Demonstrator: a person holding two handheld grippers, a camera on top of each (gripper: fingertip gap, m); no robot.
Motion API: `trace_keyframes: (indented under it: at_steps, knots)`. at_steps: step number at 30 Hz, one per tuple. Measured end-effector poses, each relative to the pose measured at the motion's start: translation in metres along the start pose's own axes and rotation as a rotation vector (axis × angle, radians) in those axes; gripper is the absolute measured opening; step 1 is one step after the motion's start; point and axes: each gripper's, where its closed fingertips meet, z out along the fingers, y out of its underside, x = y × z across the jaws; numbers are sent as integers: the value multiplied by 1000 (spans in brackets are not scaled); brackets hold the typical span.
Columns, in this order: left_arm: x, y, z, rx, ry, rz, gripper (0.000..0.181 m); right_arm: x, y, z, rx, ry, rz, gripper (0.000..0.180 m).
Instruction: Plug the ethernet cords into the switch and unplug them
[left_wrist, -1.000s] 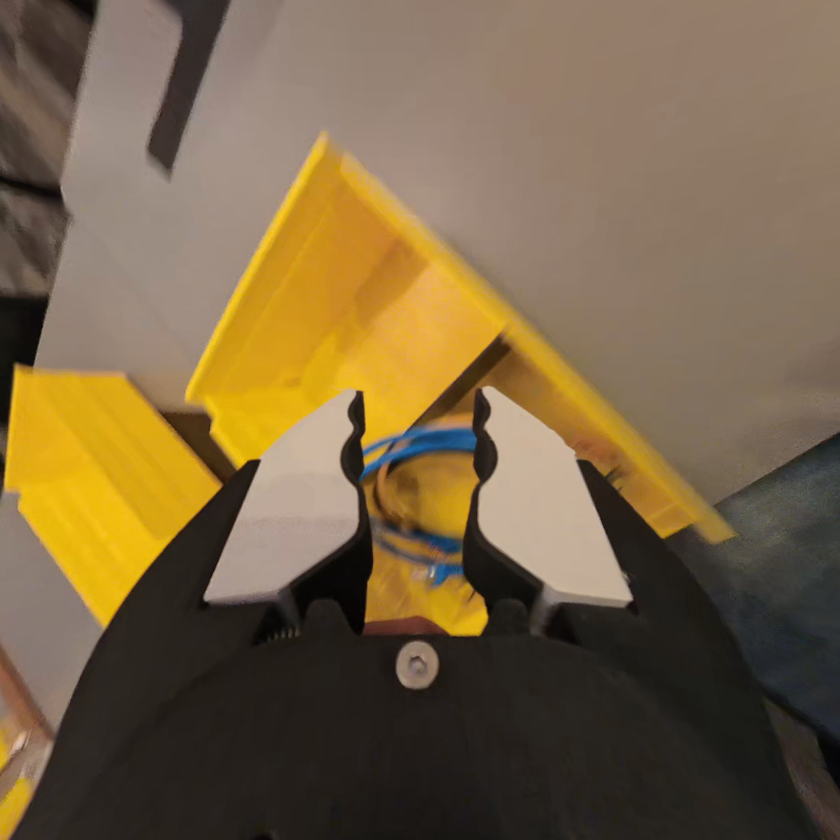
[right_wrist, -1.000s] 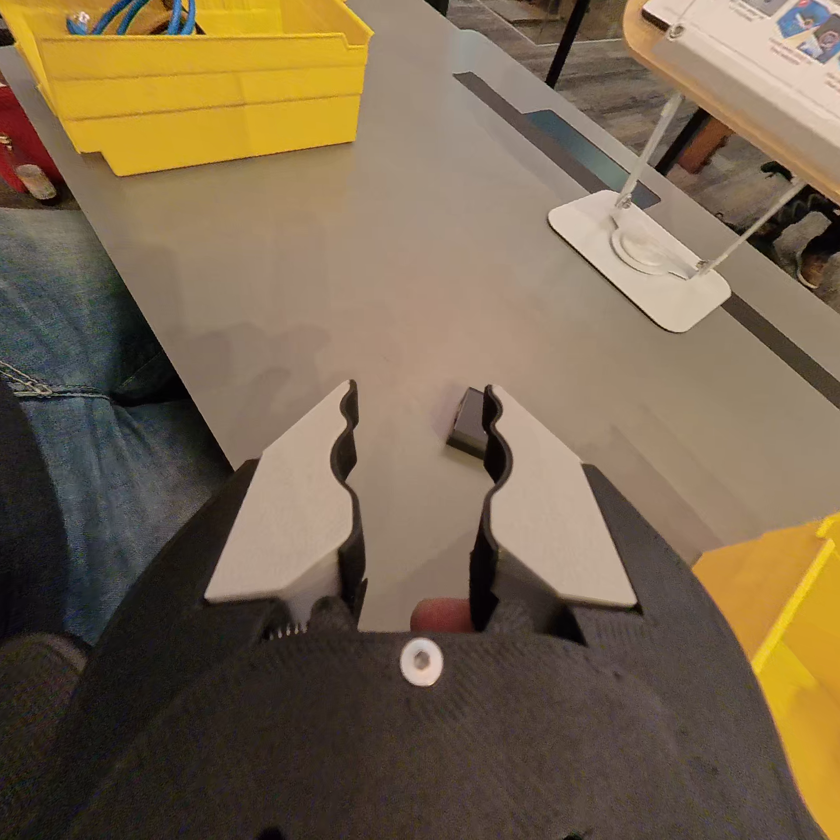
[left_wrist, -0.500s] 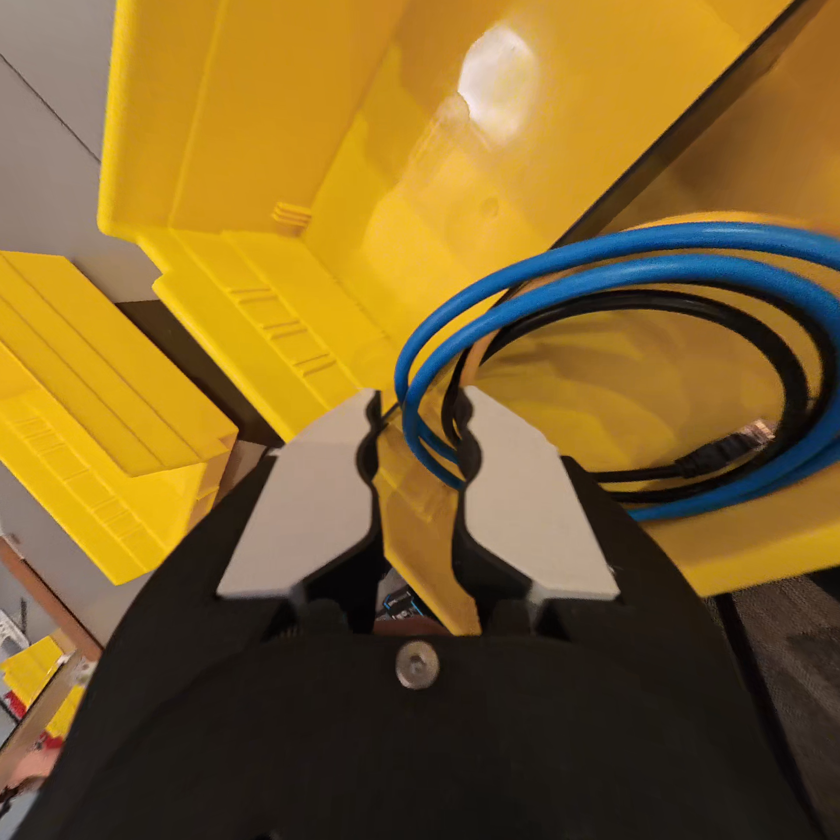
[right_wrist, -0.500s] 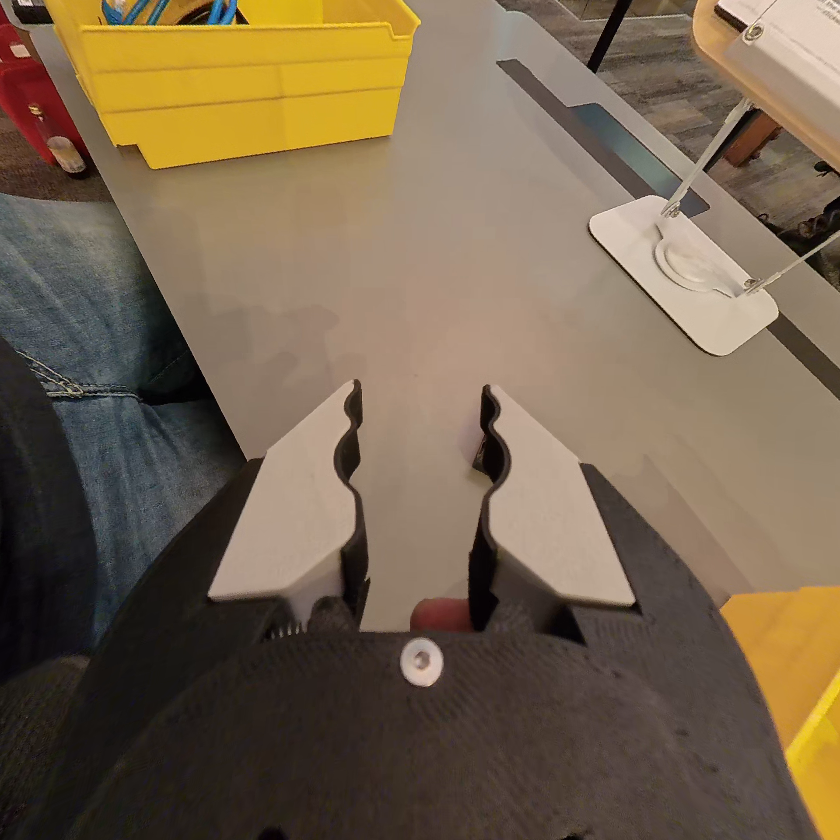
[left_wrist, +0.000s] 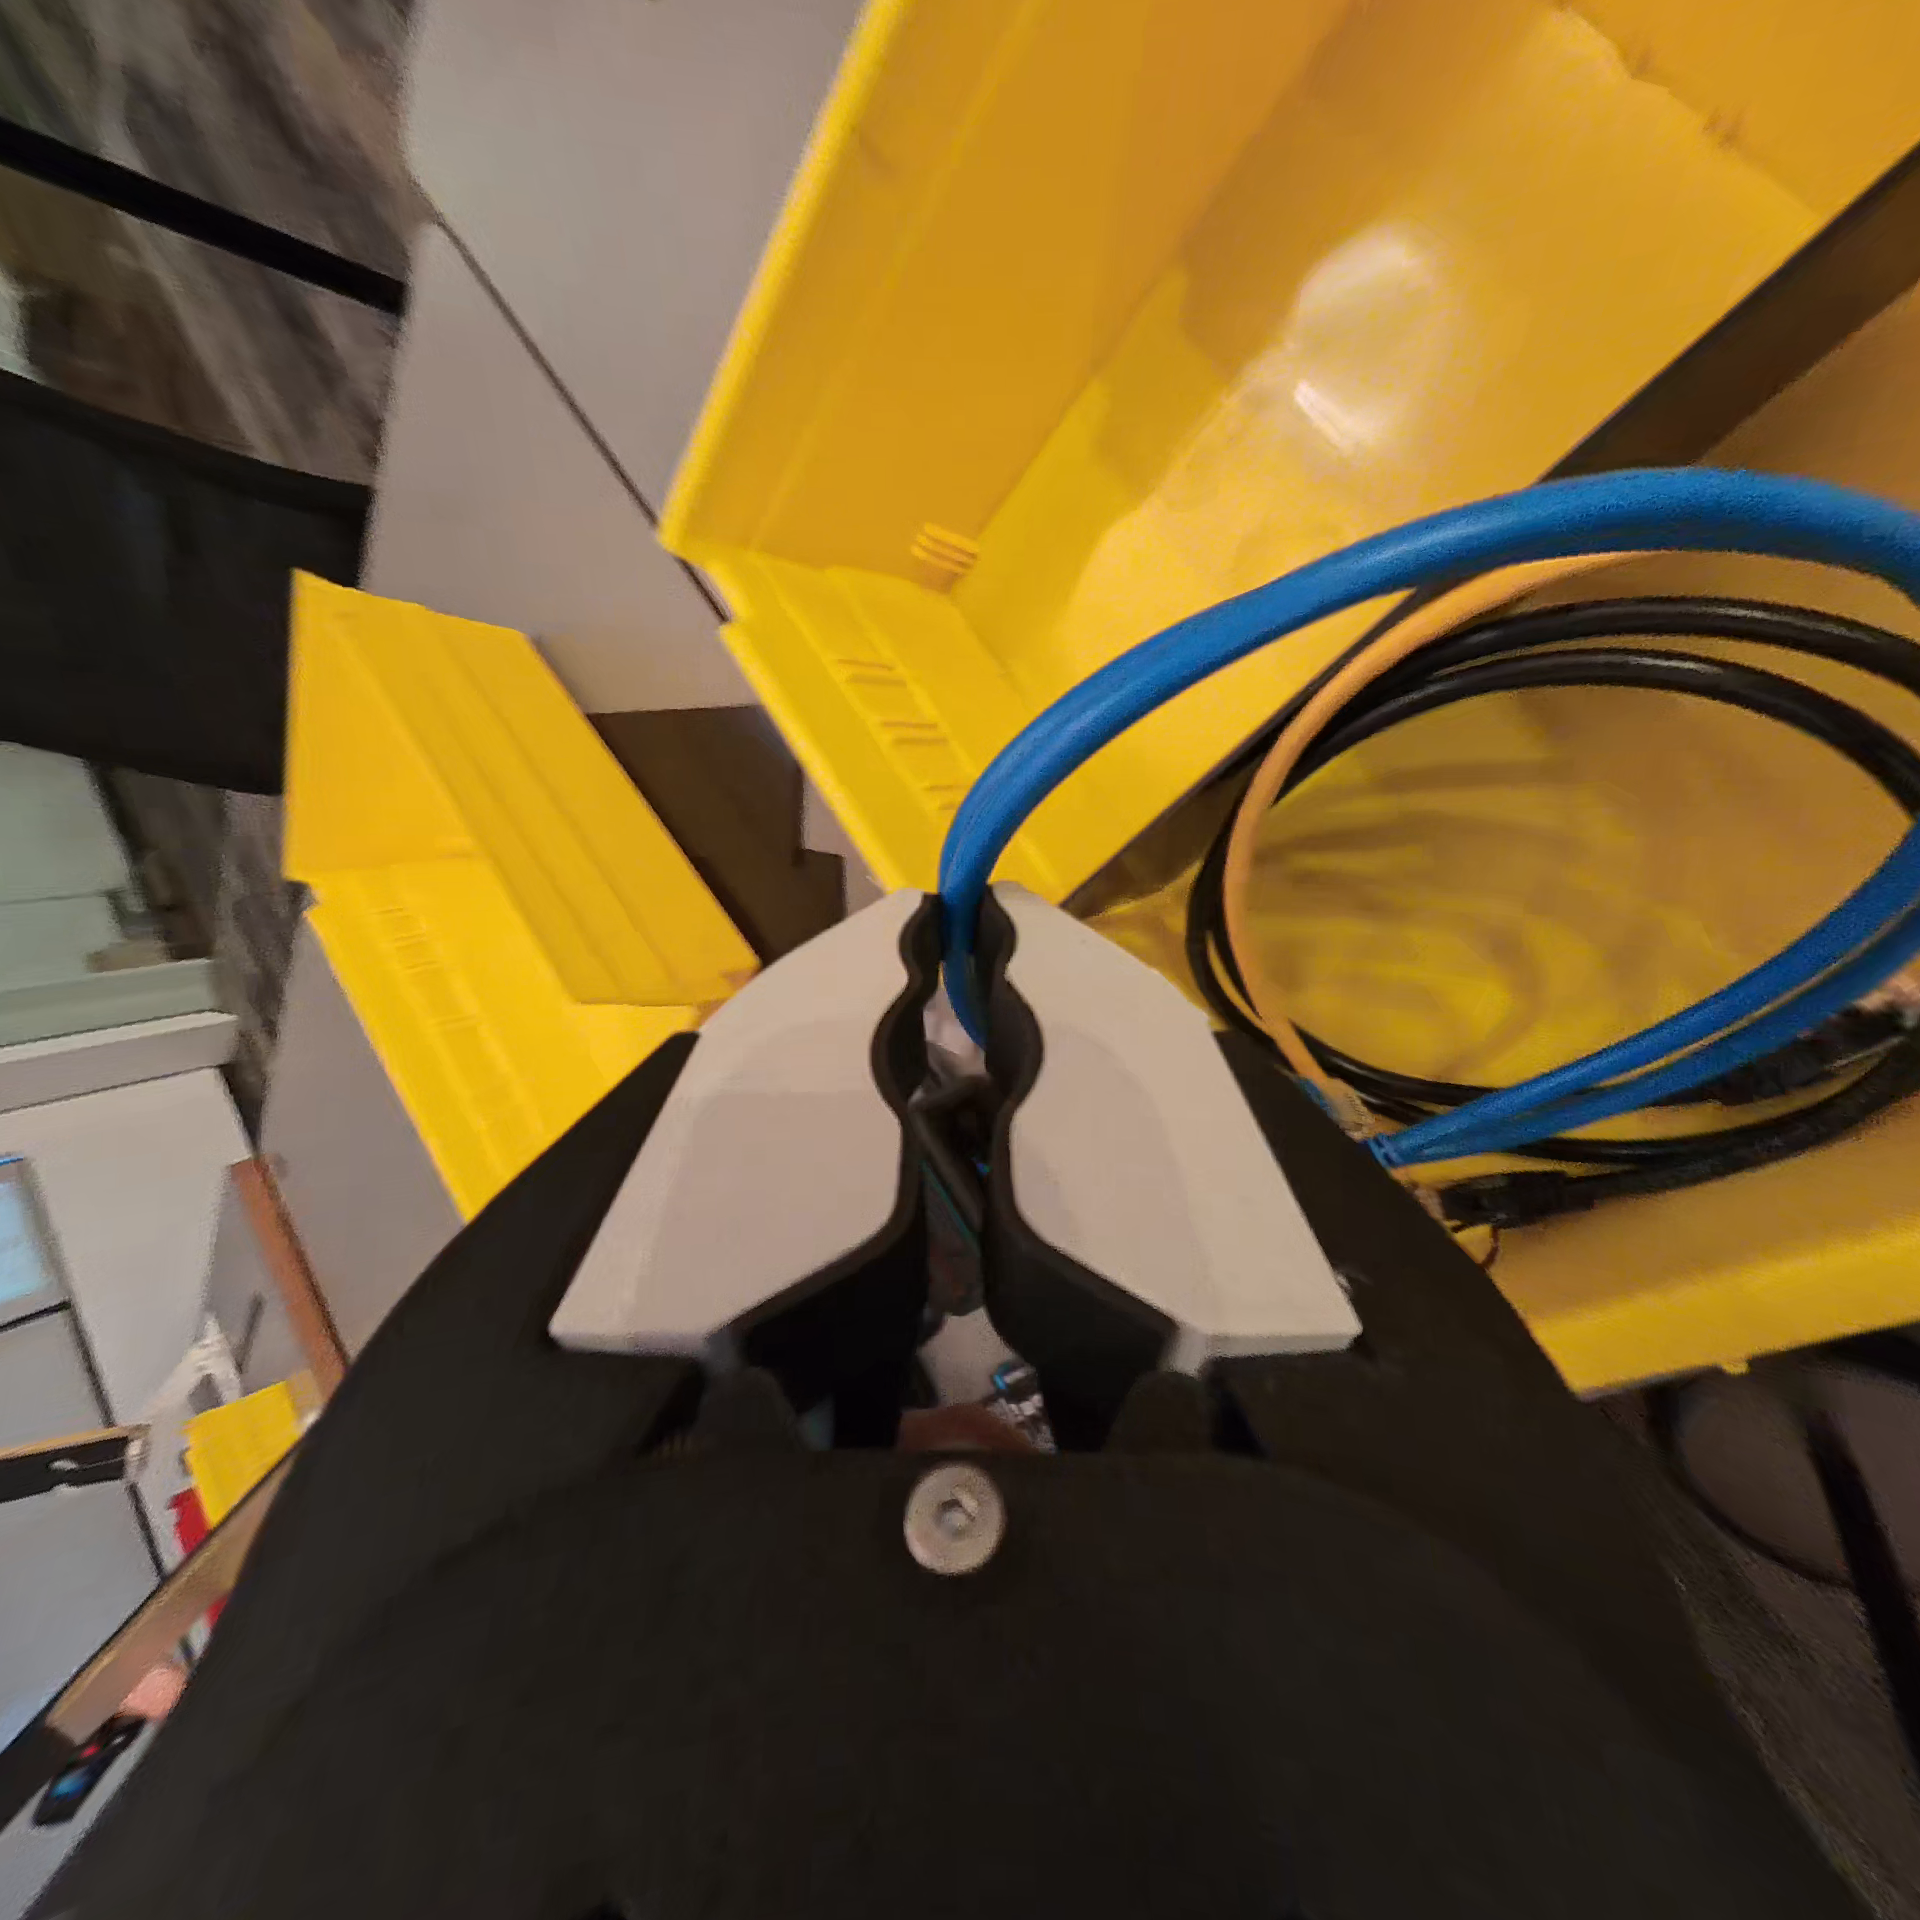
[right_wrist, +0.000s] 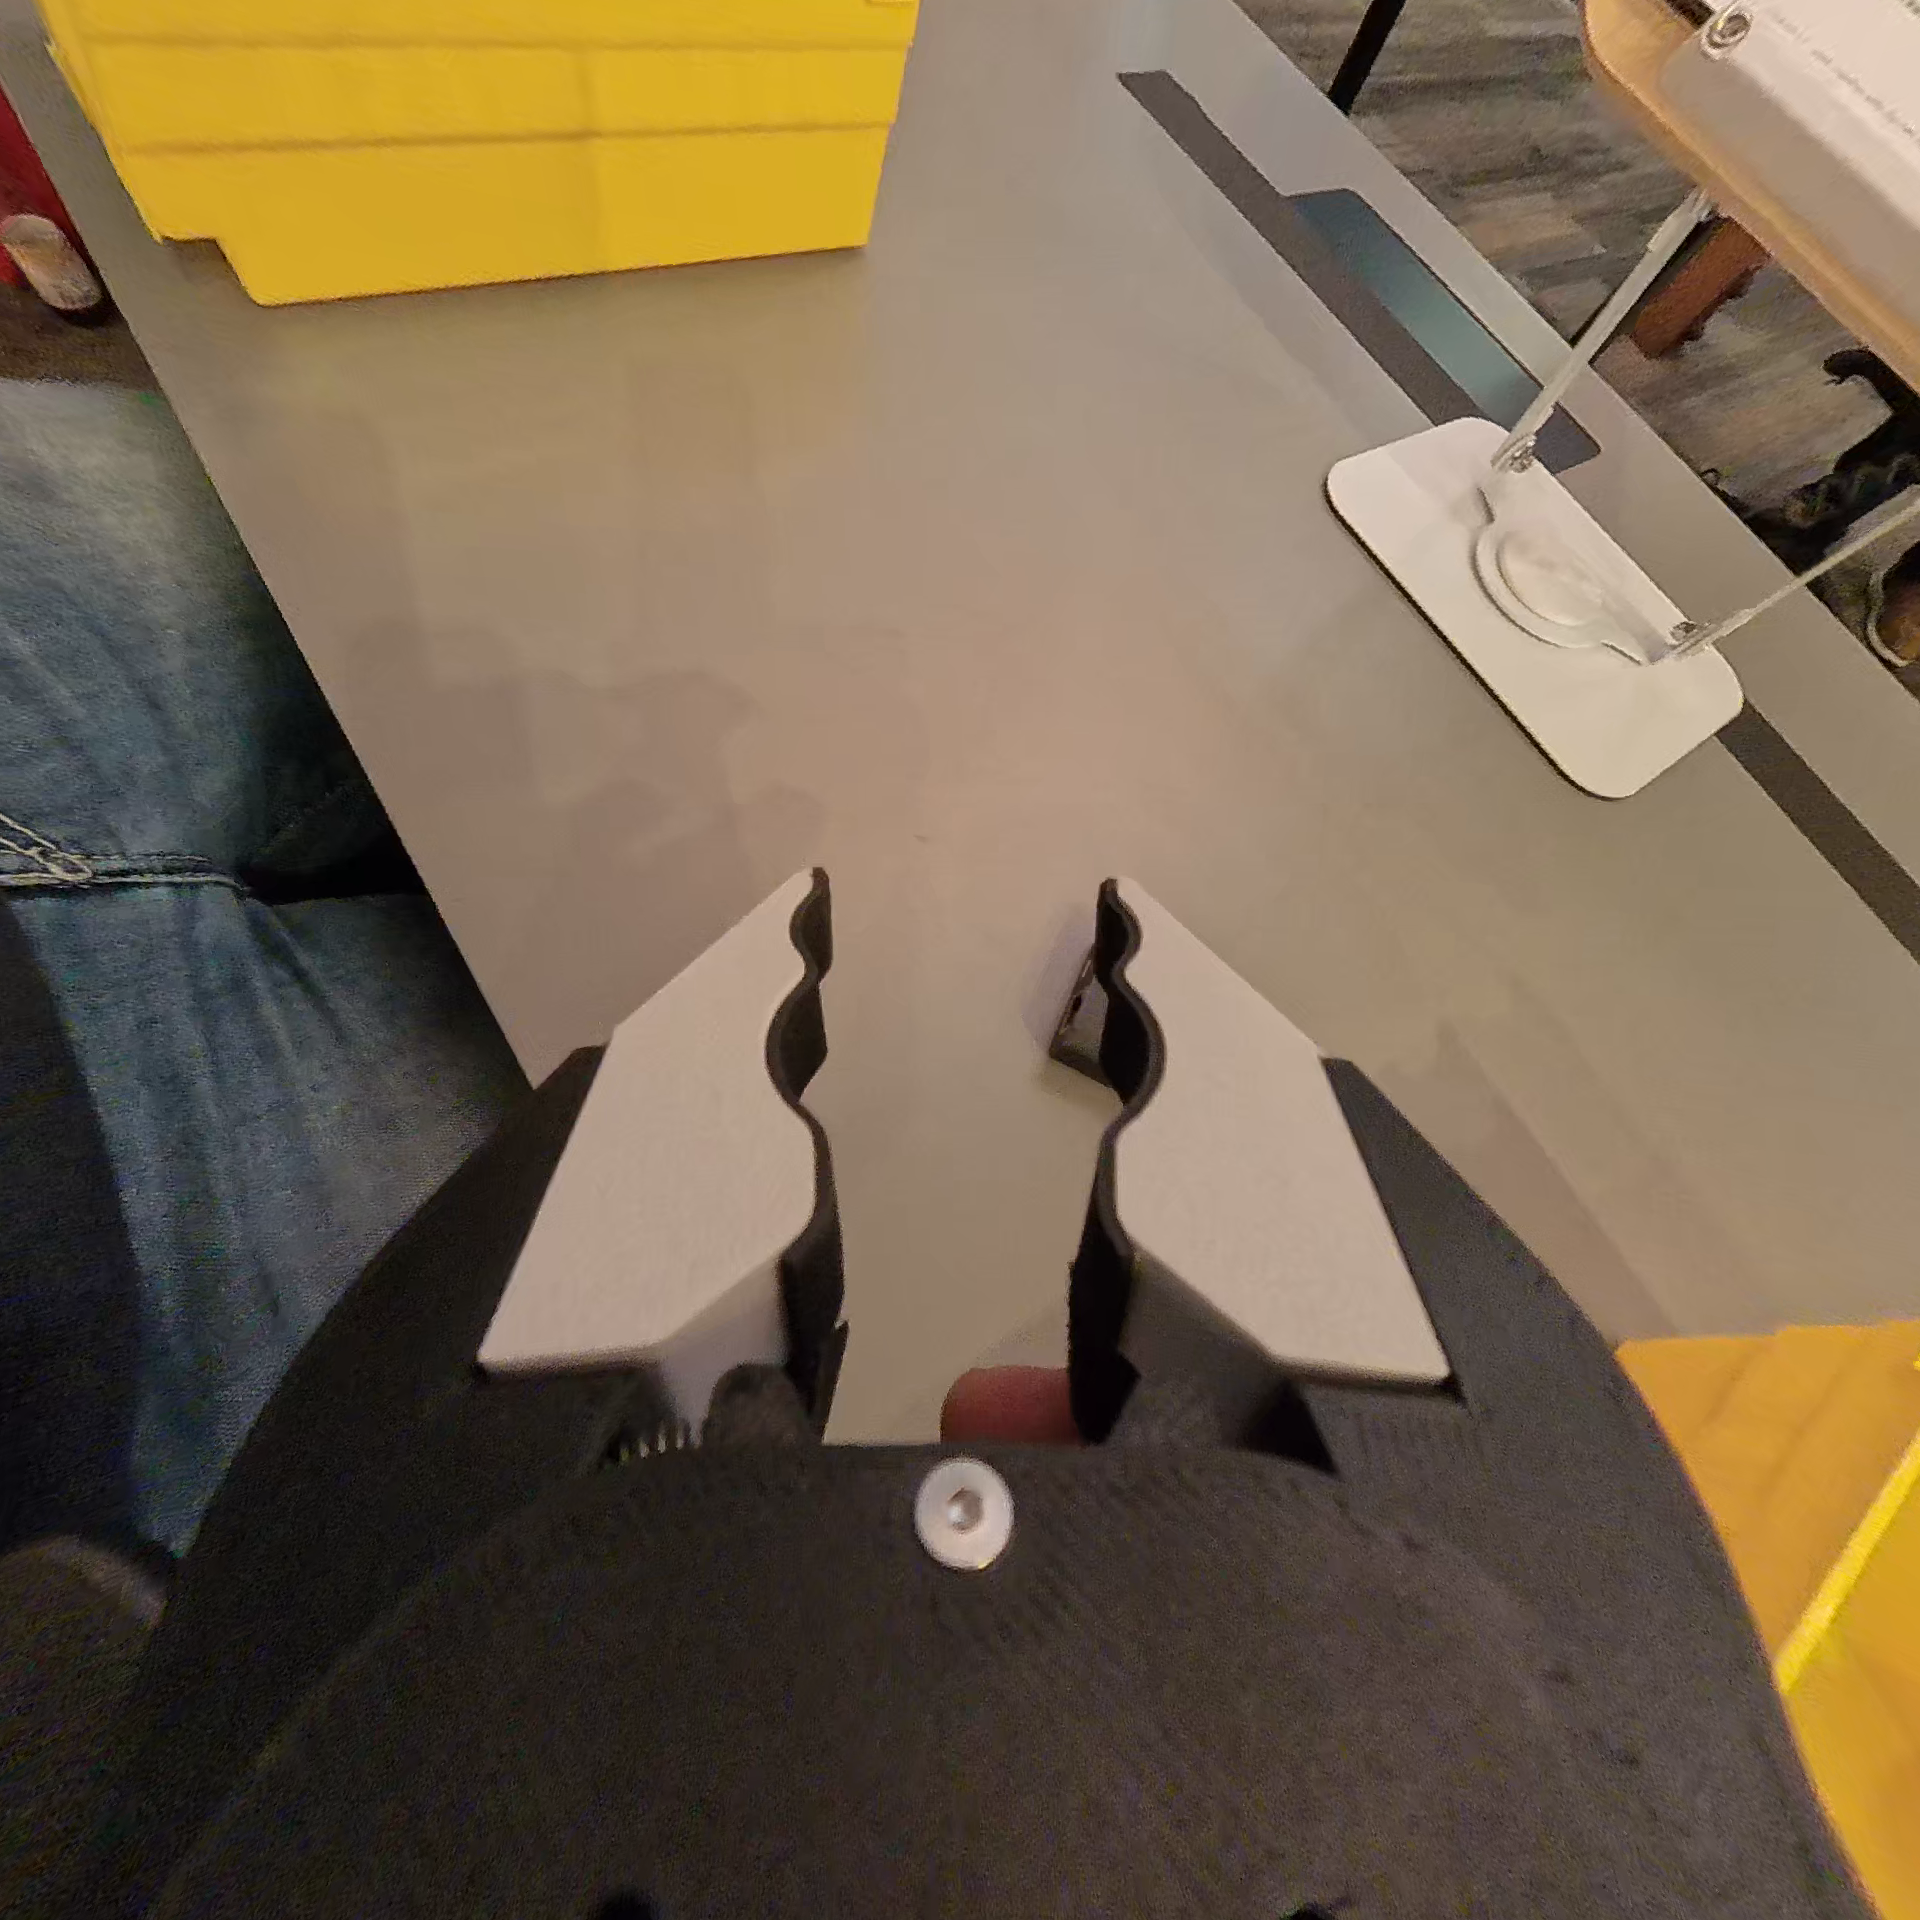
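In the left wrist view my left gripper (left_wrist: 961, 920) is shut on a blue ethernet cord (left_wrist: 1299, 603) that loops up out of a yellow bin (left_wrist: 1621, 1288). Black cords (left_wrist: 1558, 644) and a thin orange cord (left_wrist: 1252, 821) lie coiled in the same bin. In the right wrist view my right gripper (right_wrist: 961, 894) is open and empty above the grey table (right_wrist: 831, 520). A small black box, apparently the switch (right_wrist: 1075, 1013), lies on the table and is mostly hidden behind the right finger.
An empty yellow bin (left_wrist: 1039, 364) sits beside the cord bin, and another yellow bin (left_wrist: 468, 831) lies to the left. In the right wrist view a yellow bin (right_wrist: 499, 156) stands at the far left, a white stand base (right_wrist: 1538, 613) at the right, a jeans-clad leg (right_wrist: 156, 727) along the table's left edge. One gripper's finger ends stand about 50 cm off the other's.
My left gripper has closed on the blue cord and lifted its loop out of the bin. My right gripper has shifted slightly, and more of the black box shows by its right finger.
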Motion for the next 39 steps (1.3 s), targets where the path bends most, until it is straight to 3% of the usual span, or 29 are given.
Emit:
trace_keyframes:
  at_steps: [1, 9, 14, 20, 22, 28, 31, 32, 33, 34, 39]
  knots:
    - [-7, -4, -10, 23, -36, 2, 7, -1, -1, 1, 4, -11, 2, 50]
    - [-54, -54, -96, 255, -197, 59, 6, -5, -33, 8, 73, -79, -3, 46]
    - [-38, -129, -143, 438, -145, 229, 6, -7, -73, 15, 140, -121, -25, 44]
    - [35, -240, -171, 644, -10, 539, 6, -9, -119, 46, 257, -320, 65, 47]
    - [68, -271, -172, 697, 38, 636, 6, -9, -125, 65, 244, -375, 79, 58]
    - [160, -334, -179, 840, 161, 860, 6, -30, -145, 101, 260, -607, 137, 75]
    - [189, -350, -184, 893, 213, 916, 6, -47, -152, 102, 299, -746, 153, 60]
    - [195, -354, -186, 910, 226, 921, 6, -50, -155, 99, 334, -797, 165, 45]
    - [199, -356, -186, 918, 241, 927, 6, -51, -155, 98, 351, -820, 175, 13]
    - [202, -357, -185, 912, 247, 928, 6, -50, -153, 99, 361, -828, 175, 0]
    - [190, -360, -172, 854, 245, 797, 14, -37, -147, 106, 396, -770, 212, 0]
